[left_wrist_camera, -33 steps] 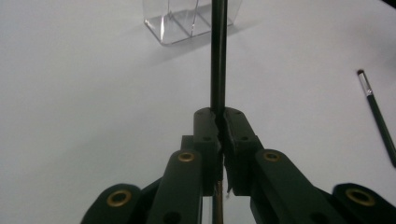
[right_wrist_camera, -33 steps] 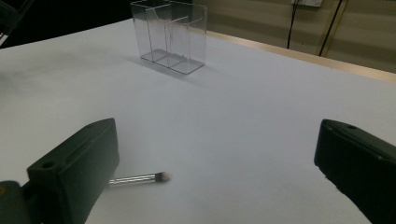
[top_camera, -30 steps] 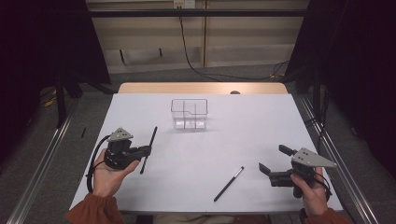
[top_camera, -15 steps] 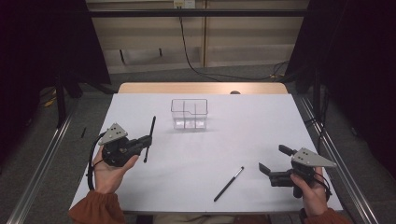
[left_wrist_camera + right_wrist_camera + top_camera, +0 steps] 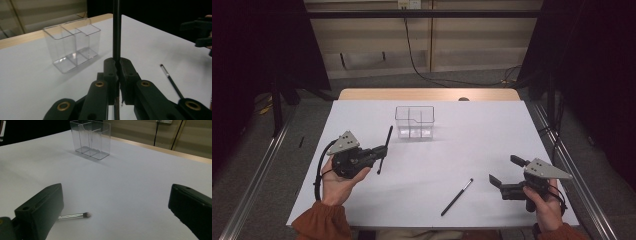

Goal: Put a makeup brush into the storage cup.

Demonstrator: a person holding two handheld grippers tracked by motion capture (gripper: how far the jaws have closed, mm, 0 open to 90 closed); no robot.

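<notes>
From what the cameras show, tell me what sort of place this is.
Probably a lab bench set up for recording handling work: a white table ringed by dark curtains, bare but for a clear organizer, with loose cables on the floor behind.

A white table (image 5: 492,150) with a wooden far edge stood on grey floor (image 5: 307,117). Beyond it ran a pale panelled wall (image 5: 472,45) with a black cable (image 5: 412,50) hanging down. Dark curtains (image 5: 257,50) flanked left and right.
</notes>
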